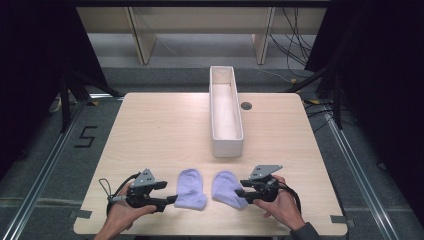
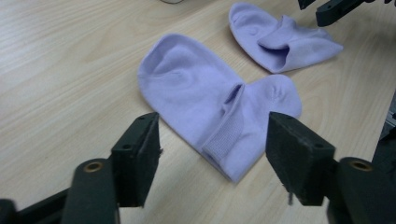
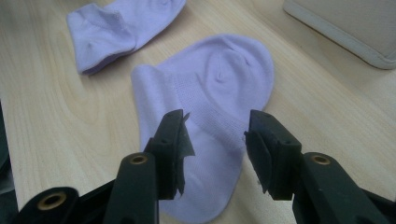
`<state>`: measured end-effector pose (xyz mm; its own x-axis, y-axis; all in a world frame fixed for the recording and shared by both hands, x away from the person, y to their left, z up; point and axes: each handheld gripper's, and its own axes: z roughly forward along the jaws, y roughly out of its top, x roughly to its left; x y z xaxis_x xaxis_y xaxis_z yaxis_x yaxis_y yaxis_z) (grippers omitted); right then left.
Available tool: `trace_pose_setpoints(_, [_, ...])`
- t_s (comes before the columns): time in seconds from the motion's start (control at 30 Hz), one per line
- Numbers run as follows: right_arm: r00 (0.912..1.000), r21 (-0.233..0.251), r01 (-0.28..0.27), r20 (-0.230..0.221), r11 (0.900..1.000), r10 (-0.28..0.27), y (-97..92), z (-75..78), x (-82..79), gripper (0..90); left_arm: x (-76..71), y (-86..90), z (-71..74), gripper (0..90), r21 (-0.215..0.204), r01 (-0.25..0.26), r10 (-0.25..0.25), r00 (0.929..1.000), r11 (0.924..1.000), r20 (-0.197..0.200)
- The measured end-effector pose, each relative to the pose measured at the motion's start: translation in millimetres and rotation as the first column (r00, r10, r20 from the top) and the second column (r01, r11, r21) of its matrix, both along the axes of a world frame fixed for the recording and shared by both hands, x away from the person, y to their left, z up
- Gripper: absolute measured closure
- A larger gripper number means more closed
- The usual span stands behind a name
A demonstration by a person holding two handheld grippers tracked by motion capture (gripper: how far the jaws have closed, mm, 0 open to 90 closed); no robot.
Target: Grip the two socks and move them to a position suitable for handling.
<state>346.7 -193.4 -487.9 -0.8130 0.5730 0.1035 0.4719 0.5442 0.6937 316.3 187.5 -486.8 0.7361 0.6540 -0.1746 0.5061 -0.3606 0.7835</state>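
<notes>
Two lilac ankle socks lie flat side by side near the table's front edge. The left sock (image 1: 190,189) (image 2: 205,98) rests just ahead of my left gripper (image 1: 170,192) (image 2: 212,144), whose jaws stand wide and open, with the sock's cuff end between them but untouched. The right sock (image 1: 227,189) (image 3: 219,84) lies under my right gripper (image 1: 239,189) (image 3: 217,128); its jaws are apart over the cuff end and open, pressing on nothing. Each gripper view also catches the other sock (image 2: 280,42) (image 3: 116,32) farther off.
A long, narrow white box (image 1: 227,148) (image 3: 355,28) stands open-topped behind the socks, running away from me along the table's middle. A small dark round hole cover (image 1: 246,105) sits to its right. Bare wood table (image 1: 160,130) spreads to the left.
</notes>
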Motion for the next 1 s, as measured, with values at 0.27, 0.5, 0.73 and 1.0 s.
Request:
trace_pose_setpoints(0.27, [1.0000, 0.008, 0.000, -0.005, 1.0000, 0.000, 1.1, -1.7, 0.1, 56.3, -14.5, 7.7, -6.6, 26.5, 0.018, -0.016, 0.016, 0.9999, 0.9997, -0.001])
trace_pose_setpoints(0.5, [0.9999, -0.001, -0.013, -0.007, 0.9999, 0.013, -0.1, -0.7, 0.8, 56.3, -23.4, 9.3, -7.9, 26.5, 0.029, -0.022, 0.022, 0.9998, 0.9993, -0.001])
trace_pose_setpoints(0.73, [0.9998, -0.005, -0.020, 0.008, 0.9998, 0.020, -1.5, -0.9, 2.2, 56.0, -29.3, 10.1, -13.1, 26.3, 0.077, -0.004, 0.005, 0.9999, 0.9970, -0.010])
trace_pose_setpoints(1.0, [0.9999, -0.004, -0.014, 0.006, 0.9999, 0.014, -2.0, -1.6, 1.2, 55.6, -33.4, 13.8, -16.4, 25.9, 0.085, -0.023, 0.024, 0.9996, 0.9961, -0.014])
